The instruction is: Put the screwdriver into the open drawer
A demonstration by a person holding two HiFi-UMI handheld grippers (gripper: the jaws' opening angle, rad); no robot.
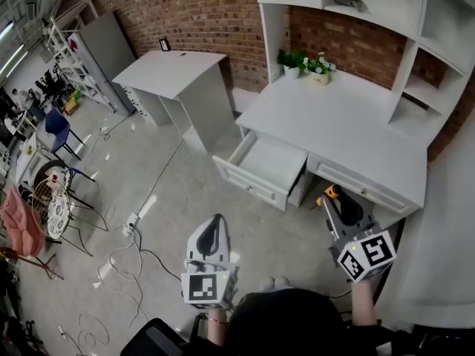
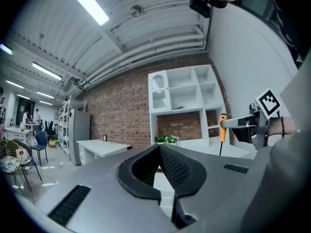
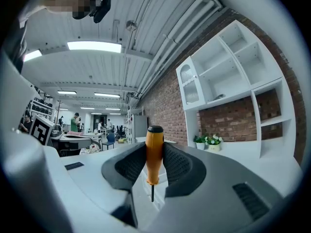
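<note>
The screwdriver (image 1: 331, 192) has an orange handle (image 3: 154, 152) and a thin dark shaft that points down. My right gripper (image 1: 331, 201) is shut on that handle and holds it upright in front of the white desk (image 1: 334, 117), right of the open drawer (image 1: 271, 162). The drawer juts from the desk's left side, and its inside looks bare. My left gripper (image 1: 214, 222) hangs over the floor, nearer than the drawer and to its left. Its pads (image 2: 172, 166) meet at the tips with nothing between them. In the left gripper view the screwdriver (image 2: 223, 126) shows at the right.
Potted plants (image 1: 308, 64) stand at the back of the desk under white shelves (image 1: 356, 6). A second white desk (image 1: 174, 73) stands at the back left. Cables (image 1: 126, 254) trail on the floor, with chairs (image 1: 52, 199) at the far left.
</note>
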